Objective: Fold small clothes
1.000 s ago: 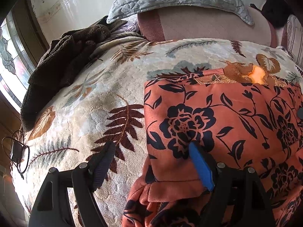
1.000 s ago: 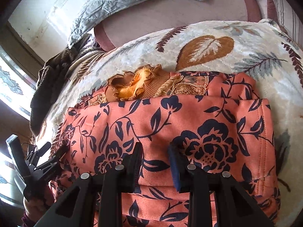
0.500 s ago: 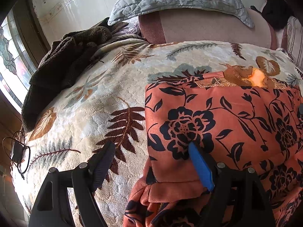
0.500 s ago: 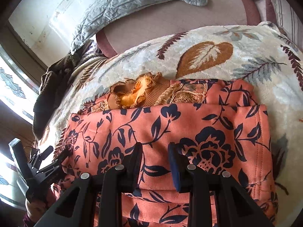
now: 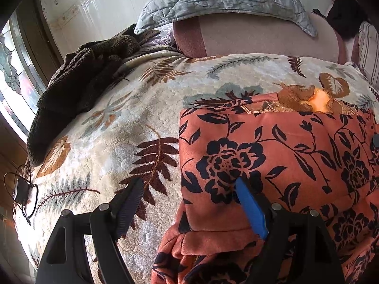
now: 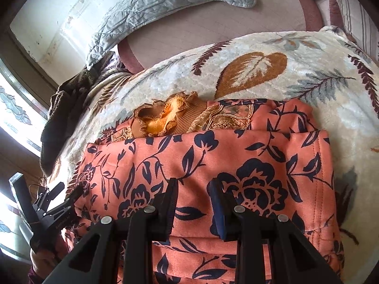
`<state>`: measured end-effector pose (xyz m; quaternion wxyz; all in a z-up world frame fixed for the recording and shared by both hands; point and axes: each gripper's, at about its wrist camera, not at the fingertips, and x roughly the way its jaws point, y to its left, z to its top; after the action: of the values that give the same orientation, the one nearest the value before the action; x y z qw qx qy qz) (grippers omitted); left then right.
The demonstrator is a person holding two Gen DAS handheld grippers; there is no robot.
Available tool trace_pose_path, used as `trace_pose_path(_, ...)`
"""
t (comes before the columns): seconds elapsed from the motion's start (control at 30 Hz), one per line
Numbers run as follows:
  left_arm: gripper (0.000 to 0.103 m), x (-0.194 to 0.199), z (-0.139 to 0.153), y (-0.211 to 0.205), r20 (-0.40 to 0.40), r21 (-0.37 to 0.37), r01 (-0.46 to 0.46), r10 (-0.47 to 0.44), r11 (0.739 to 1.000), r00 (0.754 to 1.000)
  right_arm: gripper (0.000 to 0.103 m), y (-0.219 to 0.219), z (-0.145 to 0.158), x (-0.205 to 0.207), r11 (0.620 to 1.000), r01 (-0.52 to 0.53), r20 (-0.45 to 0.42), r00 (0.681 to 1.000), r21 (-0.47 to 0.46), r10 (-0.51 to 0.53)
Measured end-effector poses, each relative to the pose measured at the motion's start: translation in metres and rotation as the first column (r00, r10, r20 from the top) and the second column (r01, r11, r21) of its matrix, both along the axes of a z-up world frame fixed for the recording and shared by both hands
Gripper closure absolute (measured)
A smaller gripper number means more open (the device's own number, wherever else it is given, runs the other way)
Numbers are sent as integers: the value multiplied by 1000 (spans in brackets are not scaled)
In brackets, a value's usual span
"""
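An orange garment with dark blue flowers point(image 5: 272, 151) lies folded on a leaf-patterned blanket point(image 5: 123, 127). It also shows in the right wrist view point(image 6: 213, 161), with a frilly orange-brown collar point(image 6: 165, 116) at its far edge. My left gripper point(image 5: 189, 189) is open and empty, straddling the garment's left edge, its blue-padded finger over the cloth. My right gripper point(image 6: 193, 187) hovers over the garment's near middle, jaws apart by a narrow gap, nothing between them. The left gripper also shows in the right wrist view point(image 6: 56, 203) at the garment's left edge.
A dark brown fleece point(image 5: 75, 82) lies heaped at the blanket's left. A grey-blue quilted pillow point(image 5: 225, 0) rests on a pink cushion point(image 5: 260, 37) at the back. A window point(image 5: 14, 75) is at the left. A black cable and small device point(image 5: 22, 191) lie at the blanket's left edge.
Both grippers have drawn back slightly from the garment, which sits a little lower and farther in both views. The garment itself has not moved. Jaw openings are unchanged.
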<state>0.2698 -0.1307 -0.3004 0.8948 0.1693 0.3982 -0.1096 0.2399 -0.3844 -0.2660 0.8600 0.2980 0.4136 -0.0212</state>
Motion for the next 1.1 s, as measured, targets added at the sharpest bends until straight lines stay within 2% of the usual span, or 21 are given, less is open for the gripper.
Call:
trace_pose_path(0.63, 23, -1, 1, -14, 9, 1, 12, -12, 1000, 1000, 71, -15, -2, -10, 1000, 11, 6, 1000, -1, -11)
trace_pose_path(1.1, 23, -2, 0, -22, 9, 10, 17, -17, 1000, 1000, 71, -20, -14, -10, 1000, 4, -34, 999, 15, -4)
